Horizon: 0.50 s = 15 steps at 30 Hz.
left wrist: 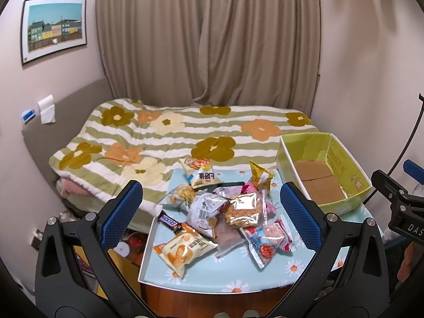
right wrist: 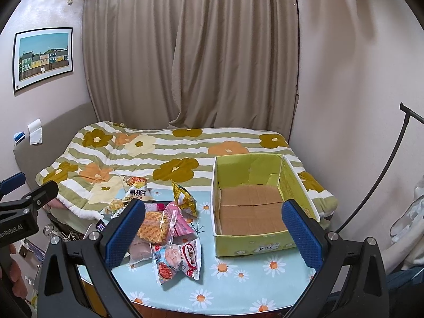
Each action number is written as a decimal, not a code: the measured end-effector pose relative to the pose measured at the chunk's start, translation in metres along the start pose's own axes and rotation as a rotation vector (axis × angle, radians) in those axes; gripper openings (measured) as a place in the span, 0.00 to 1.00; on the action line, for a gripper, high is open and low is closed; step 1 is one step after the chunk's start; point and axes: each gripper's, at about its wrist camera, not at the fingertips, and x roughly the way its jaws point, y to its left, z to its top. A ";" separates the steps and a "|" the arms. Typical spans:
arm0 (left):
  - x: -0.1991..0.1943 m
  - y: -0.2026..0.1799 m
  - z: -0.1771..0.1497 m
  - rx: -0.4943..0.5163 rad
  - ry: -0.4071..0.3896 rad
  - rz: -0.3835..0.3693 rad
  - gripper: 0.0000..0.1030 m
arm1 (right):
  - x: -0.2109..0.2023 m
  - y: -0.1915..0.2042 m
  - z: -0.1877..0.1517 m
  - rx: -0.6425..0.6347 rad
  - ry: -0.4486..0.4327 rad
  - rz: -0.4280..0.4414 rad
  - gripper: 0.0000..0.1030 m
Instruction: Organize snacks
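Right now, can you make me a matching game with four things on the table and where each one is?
Things:
1. Snickers bar
2. waffle pack
3. gold snack bag
4. green cardboard box

Places:
a. on top of the pile, in the middle
b. standing at the back of the pile, nearest the box
c. right side of the table, nothing inside
d. left edge of the pile, by the table's edge

Pairs: 1-d, 2-a, 3-b, 4-c
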 end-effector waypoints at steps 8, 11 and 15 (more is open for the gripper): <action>0.000 0.001 0.000 -0.002 -0.002 0.000 1.00 | 0.001 0.000 0.002 -0.001 0.003 0.001 1.00; 0.000 0.001 -0.001 -0.002 0.000 0.003 1.00 | 0.001 0.001 0.002 -0.001 0.003 0.001 1.00; 0.000 0.001 -0.001 -0.002 0.002 0.005 1.00 | 0.000 0.000 0.002 0.000 0.003 0.001 1.00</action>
